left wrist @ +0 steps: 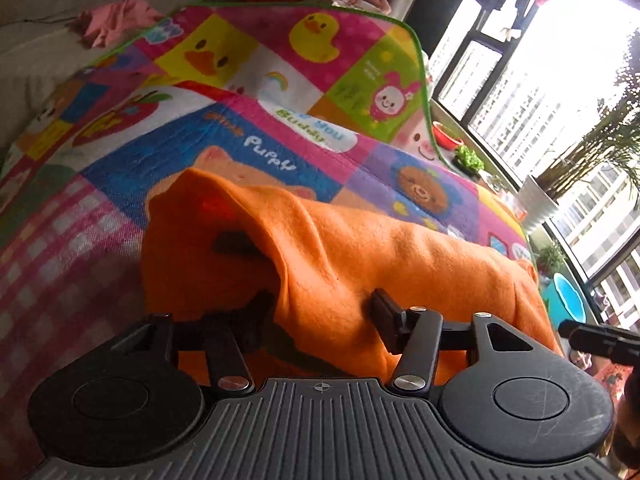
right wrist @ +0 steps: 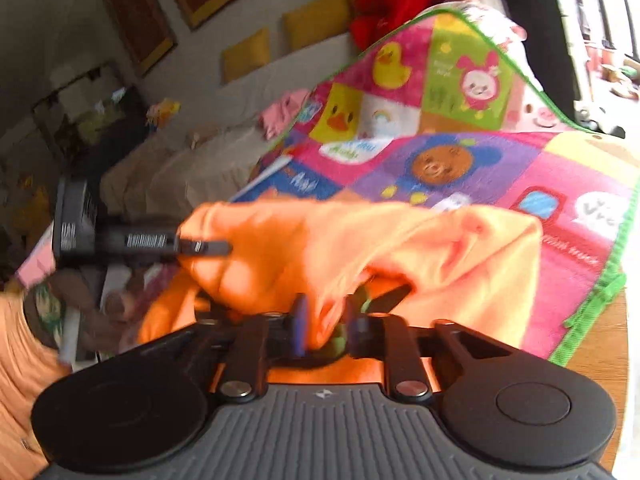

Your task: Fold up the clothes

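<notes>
The garment (left wrist: 360, 248) is plain bright orange, with no print on the part that shows. The mat (left wrist: 280, 92) under it is a patchwork of pink, purple, blue, yellow, white and lime squares with cartoon ducks, a bear and a rabbit, a pink-and-white check panel and a green edge. Both claws, left (left wrist: 316, 312) and right (right wrist: 326, 334), are black with grey ribbed bodies. A small pink cloth (left wrist: 116, 20) lies on the beige sofa (left wrist: 36, 52).

Orange garment (left wrist: 360, 248): soft, matt, fleecy cloth. Play mat (left wrist: 280, 80): printed fabric with a finely woven, matt surface. Left gripper (left wrist: 320, 312): matt black plastic body, ribbed grey base, shiny metal screws.
</notes>
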A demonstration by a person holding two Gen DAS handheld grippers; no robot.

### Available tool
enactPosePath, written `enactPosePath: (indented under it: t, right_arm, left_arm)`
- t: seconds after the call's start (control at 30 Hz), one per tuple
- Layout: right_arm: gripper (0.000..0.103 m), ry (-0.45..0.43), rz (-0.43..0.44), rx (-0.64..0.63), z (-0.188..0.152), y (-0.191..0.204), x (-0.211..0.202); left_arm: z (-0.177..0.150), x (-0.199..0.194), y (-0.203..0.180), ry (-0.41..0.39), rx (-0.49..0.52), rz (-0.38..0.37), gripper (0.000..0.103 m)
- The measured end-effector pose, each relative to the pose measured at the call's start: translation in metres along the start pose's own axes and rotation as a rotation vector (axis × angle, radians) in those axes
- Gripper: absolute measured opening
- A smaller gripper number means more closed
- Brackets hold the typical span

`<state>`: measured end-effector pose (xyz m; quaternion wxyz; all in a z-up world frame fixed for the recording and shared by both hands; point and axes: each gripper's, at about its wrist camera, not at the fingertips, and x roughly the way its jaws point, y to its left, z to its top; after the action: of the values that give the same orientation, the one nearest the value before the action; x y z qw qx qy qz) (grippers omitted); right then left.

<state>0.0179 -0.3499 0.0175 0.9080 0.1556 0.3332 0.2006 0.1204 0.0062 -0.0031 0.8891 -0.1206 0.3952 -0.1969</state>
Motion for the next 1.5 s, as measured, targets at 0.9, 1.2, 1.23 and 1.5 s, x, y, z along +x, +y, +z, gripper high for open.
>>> enactPosePath:
  t: [0.9,1.2,1.23,1.5]
  right_arm:
    - [0.032,-0.099,-0.025,-0.029,0.009,0.015,-0.027]
    - [0.048,-0.048,0.051,0.151,0.019,-0.004,0.047]
    - [0.044,-0.046,0.045,0.136,0.021,-0.002,0.056]
    - [0.008,-0.080,-0.042,-0.067,0.031,0.021,0.068]
  left_arm:
    - [-0.013,-0.068,-0.028,-0.097,0.036,-0.068,0.054]
    - [0.014,-0.011,-0.001,-0.038,-0.110,0.025,0.069]
    - [0.016,-0.004,-0.003,-0.035,-0.087,0.038,0.066]
    - [0.024,-0.009,-0.026,-0.069,0.056,0.041,0.012]
